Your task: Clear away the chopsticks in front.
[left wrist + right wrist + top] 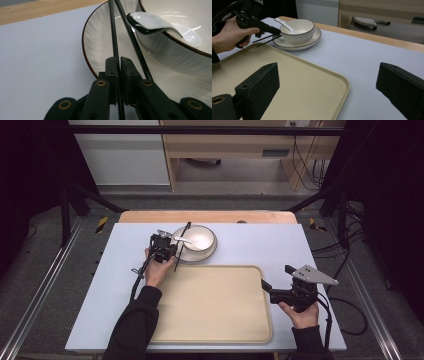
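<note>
Our left tool [118, 82] has its jaws clamped on one black chopstick [113, 37]; the second chopstick [135, 42] lies loose beside the jaws, a detail the left gripper view gives and the high view blurs. Both sticks lean on the plate [100, 42] under the bowl [175, 50], where a white spoon [150, 22] rests. Our right tool [275, 282] hovers with jaws wide apart over the near right corner of the beige tray [215, 305]. The high view shows the pale surface [100, 285], its far wooden edge, grey floor and a cabinet beyond.
</note>
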A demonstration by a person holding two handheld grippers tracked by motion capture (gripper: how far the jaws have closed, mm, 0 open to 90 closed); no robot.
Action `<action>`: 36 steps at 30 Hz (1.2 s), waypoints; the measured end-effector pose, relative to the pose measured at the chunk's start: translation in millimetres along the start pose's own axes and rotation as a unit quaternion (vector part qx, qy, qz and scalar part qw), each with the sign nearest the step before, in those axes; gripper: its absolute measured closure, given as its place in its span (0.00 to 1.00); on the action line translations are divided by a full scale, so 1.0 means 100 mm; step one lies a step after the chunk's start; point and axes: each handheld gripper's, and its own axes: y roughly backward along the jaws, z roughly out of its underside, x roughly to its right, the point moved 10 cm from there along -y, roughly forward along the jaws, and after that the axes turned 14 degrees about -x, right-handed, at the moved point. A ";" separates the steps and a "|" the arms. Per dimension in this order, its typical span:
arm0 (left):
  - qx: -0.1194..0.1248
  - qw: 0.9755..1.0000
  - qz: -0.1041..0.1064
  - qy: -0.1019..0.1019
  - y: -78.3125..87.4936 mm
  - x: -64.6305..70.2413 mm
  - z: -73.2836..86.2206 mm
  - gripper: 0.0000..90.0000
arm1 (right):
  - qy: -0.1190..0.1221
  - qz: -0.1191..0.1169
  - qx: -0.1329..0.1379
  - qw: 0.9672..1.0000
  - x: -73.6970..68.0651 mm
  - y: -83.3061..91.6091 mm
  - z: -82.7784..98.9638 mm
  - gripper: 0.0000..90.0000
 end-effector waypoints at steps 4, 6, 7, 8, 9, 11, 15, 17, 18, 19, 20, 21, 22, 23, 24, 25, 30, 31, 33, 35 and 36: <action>-0.001 1.000 0.001 0.003 0.00 0.00 0.00 0.94 | 0.000 0.000 0.000 1.000 0.00 0.00 0.00 0.06; 0.000 1.000 0.001 0.004 0.00 0.00 0.00 0.94 | 0.000 0.000 0.000 1.000 0.00 0.00 0.00 0.06; 0.000 1.000 0.001 0.004 0.00 0.00 0.00 0.94 | 0.000 0.000 0.000 1.000 0.00 0.00 0.00 0.06; 0.001 1.000 -0.001 0.007 0.01 -0.01 0.00 0.94 | 0.000 0.000 -0.001 1.000 0.00 0.00 0.00 0.06; 0.001 1.000 -0.001 0.007 0.01 -0.01 0.00 0.94 | 0.000 0.000 -0.001 1.000 0.00 0.00 0.00 0.06; 0.005 1.000 -0.003 0.010 0.03 -0.02 0.00 0.94 | 0.000 0.000 -0.001 1.000 0.00 0.00 0.00 0.06; 0.017 1.000 -0.002 0.021 0.10 -0.06 -0.01 0.95 | 0.001 -0.001 -0.001 1.000 0.00 0.00 0.00 0.06; 0.019 1.000 -0.003 0.023 0.15 -0.10 0.00 0.95 | 0.000 0.000 0.000 1.000 0.00 0.00 0.00 0.06; 0.022 0.999 -0.003 0.027 0.17 -0.11 0.01 0.95 | 0.001 0.000 -0.001 1.000 0.00 0.00 0.01 0.06; 0.025 0.999 -0.003 0.032 0.18 -0.12 0.01 0.95 | 0.000 0.001 0.000 1.000 0.00 0.00 0.01 0.06; 0.029 0.999 -0.004 0.038 0.23 -0.14 0.03 0.95 | 0.000 0.001 -0.001 1.000 0.00 0.00 0.01 0.06; 0.029 0.999 -0.004 0.038 0.23 -0.14 0.03 0.95 | 0.000 0.001 -0.001 1.000 0.00 0.00 0.01 0.06; 0.032 0.999 -0.008 0.043 0.29 -0.16 0.05 0.95 | -0.002 0.001 -0.001 1.000 0.01 0.00 0.01 0.06; 0.032 0.999 -0.008 0.043 0.29 -0.16 0.05 0.95 | -0.002 0.001 -0.001 1.000 0.01 0.00 0.01 0.06; 0.039 0.998 -0.009 0.049 0.35 -0.17 0.08 0.95 | -0.003 0.001 0.000 1.000 0.01 0.00 0.00 0.06; 0.039 0.998 -0.009 0.049 0.35 -0.17 0.08 0.95 | -0.003 0.001 0.000 1.000 0.01 0.00 0.00 0.06; 0.052 0.997 -0.022 0.058 0.54 -0.19 0.18 0.95 | -0.003 0.003 0.002 1.000 0.01 0.01 0.01 0.06; 0.052 0.997 -0.022 0.058 0.54 -0.19 0.18 0.95 | -0.003 0.003 0.002 1.000 0.01 0.01 0.01 0.06; 0.059 0.996 -0.022 0.066 0.62 -0.18 0.22 0.95 | -0.002 0.003 0.002 1.000 0.02 0.02 0.01 0.05; 0.062 0.996 -0.022 0.069 0.68 -0.17 0.27 0.95 | -0.005 0.003 0.002 1.000 0.02 0.02 0.01 0.06; 0.067 0.995 -0.021 0.072 0.76 -0.17 0.32 0.95 | -0.005 0.004 0.003 1.000 0.02 0.02 0.01 0.05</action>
